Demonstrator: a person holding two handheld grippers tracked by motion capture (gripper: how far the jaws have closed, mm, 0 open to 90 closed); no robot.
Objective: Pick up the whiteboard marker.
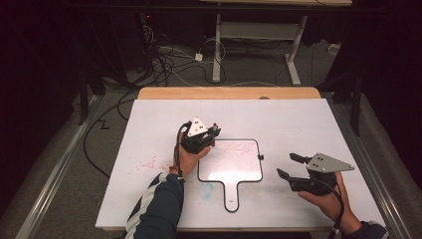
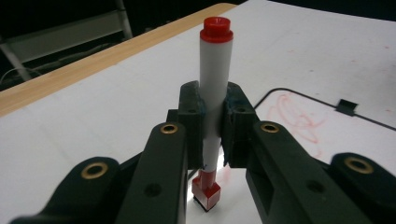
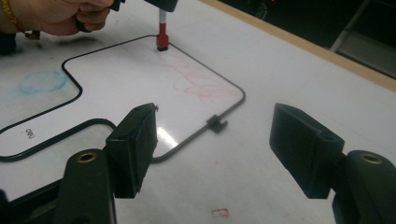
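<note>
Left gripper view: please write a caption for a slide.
Left gripper holds a red marker upright, eraser end on the small whiteboard.

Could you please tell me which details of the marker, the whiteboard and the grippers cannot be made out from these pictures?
- Marker: whether its eraser end touches the small whiteboard; left gripper view, cut off by the edge and jaws.
- Small print on the whiteboard handle: too small to read, right gripper view.
- Red scribble: too faint to tell what it says.
- Left gripper: its grip is blocked by its grey plate, high view.
</note>
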